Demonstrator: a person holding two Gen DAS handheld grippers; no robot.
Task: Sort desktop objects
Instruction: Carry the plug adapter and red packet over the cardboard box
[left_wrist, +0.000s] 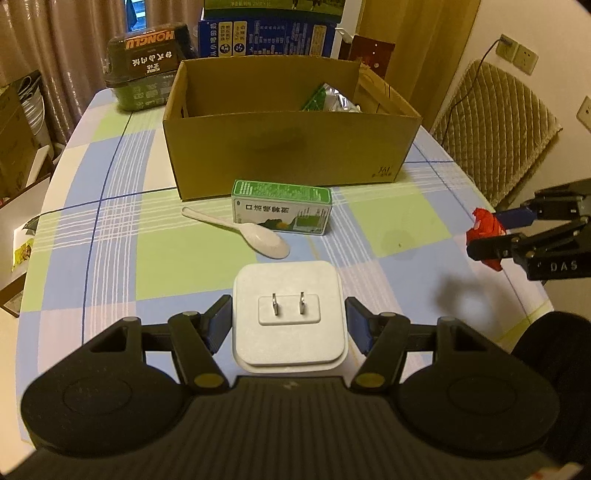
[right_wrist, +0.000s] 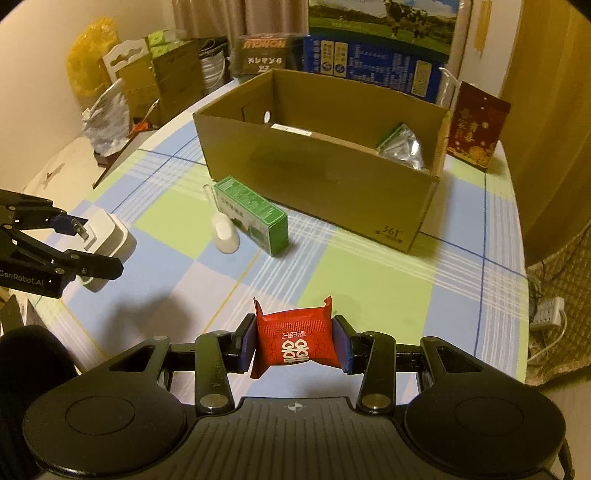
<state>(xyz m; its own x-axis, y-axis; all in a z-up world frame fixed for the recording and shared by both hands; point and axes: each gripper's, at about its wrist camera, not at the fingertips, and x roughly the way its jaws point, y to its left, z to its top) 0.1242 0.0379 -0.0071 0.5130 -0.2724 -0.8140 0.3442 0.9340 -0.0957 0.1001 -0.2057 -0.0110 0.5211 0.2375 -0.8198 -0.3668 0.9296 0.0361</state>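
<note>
Right gripper clamps red packet above checkered tablecloth.

Red packet, white charger, green box, blue-green checked tablecloth

A desk under a blue, green and white checked cloth carries an open cardboard box. Just in front of it lie a green-and-white carton and a white spoon, its bowl just beside the carton. A dark green container stands at the far edge, with a red packet beside the box.
</note>
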